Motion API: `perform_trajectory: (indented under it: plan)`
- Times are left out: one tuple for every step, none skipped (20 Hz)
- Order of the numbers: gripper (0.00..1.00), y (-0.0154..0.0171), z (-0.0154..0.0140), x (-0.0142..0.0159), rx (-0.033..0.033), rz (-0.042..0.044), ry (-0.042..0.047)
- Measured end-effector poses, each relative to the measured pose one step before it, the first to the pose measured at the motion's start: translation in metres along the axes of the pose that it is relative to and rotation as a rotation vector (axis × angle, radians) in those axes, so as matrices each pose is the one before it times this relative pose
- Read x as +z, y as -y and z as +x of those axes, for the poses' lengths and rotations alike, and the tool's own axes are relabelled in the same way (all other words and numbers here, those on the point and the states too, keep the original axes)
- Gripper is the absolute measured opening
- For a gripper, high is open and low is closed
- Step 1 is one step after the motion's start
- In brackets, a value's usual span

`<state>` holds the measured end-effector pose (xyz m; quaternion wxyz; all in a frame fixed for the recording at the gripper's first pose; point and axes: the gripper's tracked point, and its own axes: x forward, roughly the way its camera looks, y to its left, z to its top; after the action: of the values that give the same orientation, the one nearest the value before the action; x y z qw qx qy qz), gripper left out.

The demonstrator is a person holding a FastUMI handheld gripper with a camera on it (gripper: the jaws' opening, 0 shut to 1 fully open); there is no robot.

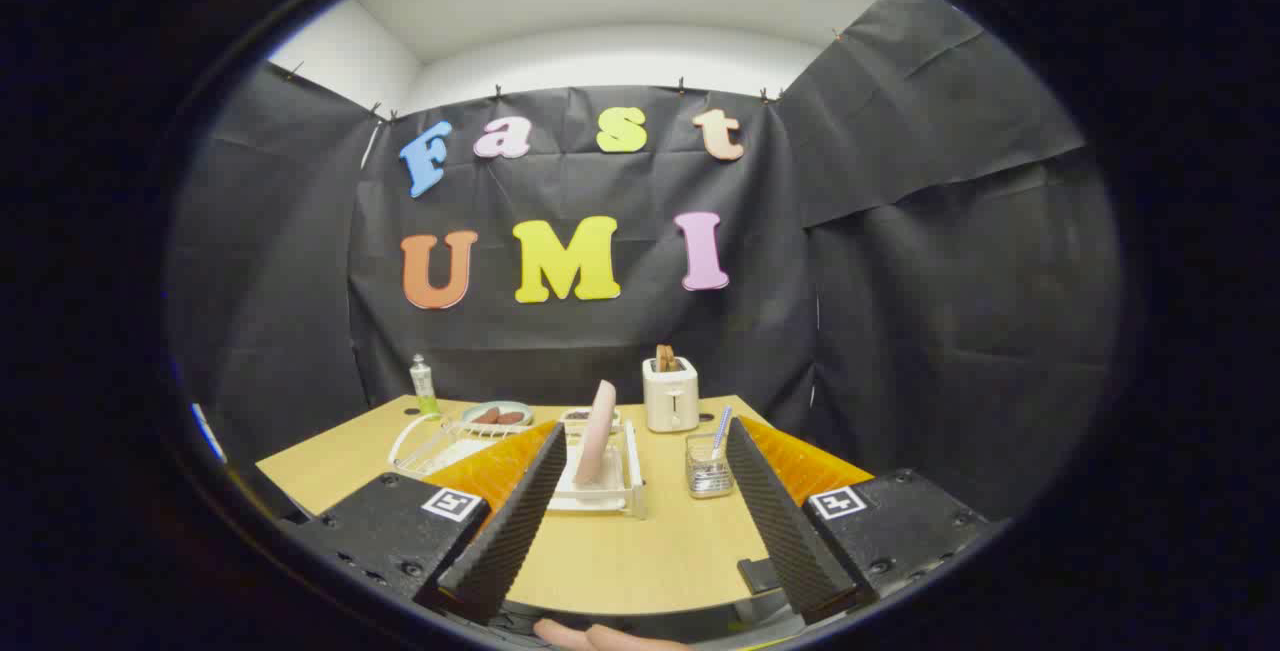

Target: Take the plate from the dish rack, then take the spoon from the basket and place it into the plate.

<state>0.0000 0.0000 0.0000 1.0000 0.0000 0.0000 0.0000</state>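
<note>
A pale pink plate (pixel 598 431) stands on edge in a white dish rack (pixel 603 491) in the middle of the wooden table (pixel 620 551), just ahead of and between my fingers. To the rack's right is a small clear basket (pixel 708 468) with a spoon (pixel 721 428) standing in it, its handle sticking up. My gripper (pixel 643 441) is open, fingers spread wide to either side of the rack and the basket, nothing between them touching. It hovers above the table's near part.
A white toaster (pixel 670 393) with toast stands behind the rack. At the back left sit a green bottle (pixel 424 386), a plate with sausages (pixel 497 416) and a white wire rack (pixel 437 441). A person's fingers (pixel 590 637) show below the gripper.
</note>
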Motion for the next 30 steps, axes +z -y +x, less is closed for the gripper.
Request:
perform_trajectory:
  plan:
    - [1.00,0.00019,0.00051,0.00000,-0.00104,-0.00169,-0.00081]
    - [1.00,0.00035,-0.00031,-0.00047,-0.00018,-0.00108,0.00134]
    - [1.00,0.00038,0.00054,-0.00008,-0.00054,-0.00082,0.00115]
    - [1.00,0.00087,0.00016,-0.00012,-0.00144,-0.00163,-0.00186]
    - [1.00,0.00045,0.00119,-0.00101,-0.00086,0.00074,-0.00048]
    - [1.00,0.00156,0.00018,0.00001,-0.00352,0.00454,-0.00338]
    - [1.00,0.00085,0.00063,-0.00118,0.00045,0.00697,-0.00337]
    - [1.00,-0.00039,-0.00007,0.00051,0.00525,0.00761,-0.00297]
    - [1.00,-0.00008,0.00059,-0.00024,0.00431,0.00819,-0.00159]
    - [1.00,0.00066,-0.00050,0.00022,0.00160,0.00523,-0.00215]
    - [1.00,0.00141,0.00054,-0.00072,0.00011,0.00224,-0.00015]
    - [1.00,0.00134,0.00006,0.00077,-0.00464,-0.00100,0.00126]
    - [1.00,0.00158,0.00165,-0.00065,-0.00568,-0.00342,0.00097]
    - [1.00,0.00136,0.00073,0.00026,-0.00328,-0.00435,0.00045]
    - [1.00,0.00017,0.00060,-0.00130,-0.00199,-0.00425,-0.00207]
    - [1.00,0.00064,0.00065,0.00052,-0.00129,-0.00217,0.00135]
    - [1.00,0.00092,0.00166,0.00140,-0.00259,-0.00282,0.00622]
    - [1.00,0.00076,0.00220,0.00009,-0.00639,-0.00542,0.00403]
    - [1.00,0.00162,0.00423,-0.00037,-0.00776,-0.01202,0.00080]
    - [1.00,-0.00209,0.00529,0.00247,-0.00122,-0.01473,0.00191]
    - [1.00,-0.00288,0.00657,0.00322,0.00247,-0.01593,0.00292]
    - [1.00,-0.00380,0.00849,0.00378,0.00453,-0.01915,-0.00246]
    - [1.00,-0.00090,0.01066,0.00248,-0.00276,-0.01975,-0.00338]
    - [1.00,-0.00077,0.01100,0.00499,-0.00352,-0.01903,-0.00710]
    - [1.00,-0.00129,0.01075,0.00553,-0.00412,-0.01162,-0.00041]
    - [1.00,-0.00018,0.01430,0.00706,-0.01008,-0.01183,-0.01140]
    - [1.00,0.00097,0.01522,0.00182,-0.01464,-0.00608,-0.02457]
    - [1.00,-0.00009,0.01311,0.00397,-0.01005,0.00482,-0.02426]
    - [1.00,-0.00327,0.01705,0.00475,-0.00516,0.00189,-0.03490]
    - [1.00,-0.00094,0.01345,0.00112,-0.00284,0.00427,-0.04041]
